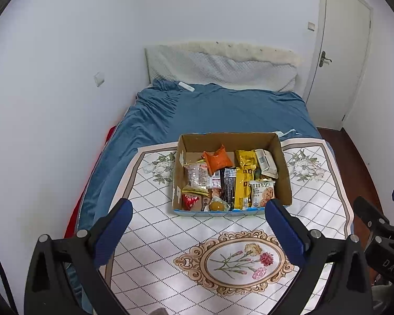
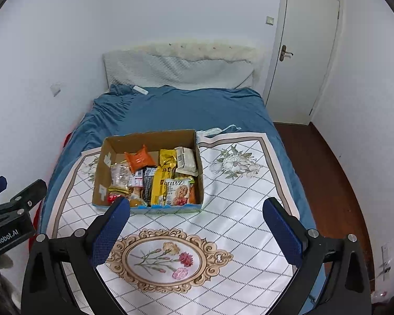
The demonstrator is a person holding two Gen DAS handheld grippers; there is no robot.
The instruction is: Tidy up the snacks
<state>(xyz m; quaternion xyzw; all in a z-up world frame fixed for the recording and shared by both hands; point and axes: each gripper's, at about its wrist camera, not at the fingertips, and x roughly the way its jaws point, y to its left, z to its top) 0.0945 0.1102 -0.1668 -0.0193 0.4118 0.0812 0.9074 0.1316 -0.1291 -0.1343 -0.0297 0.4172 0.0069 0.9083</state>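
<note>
snacks (image 1: pixel 231 181) in box (image 1: pixel 177 181), box on mat (image 1: pixel 155 236)

A home bedroom: a bed (image 1: pixel 223 113) with a blue sheet fills the middle, a door (image 1: pixel 341 52) at two o'clock.

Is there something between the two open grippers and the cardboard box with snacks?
Nothing visible. Only bare floral mat lies between the left gripper, the right gripper and the cardboard box; both hang open and empty.
</note>
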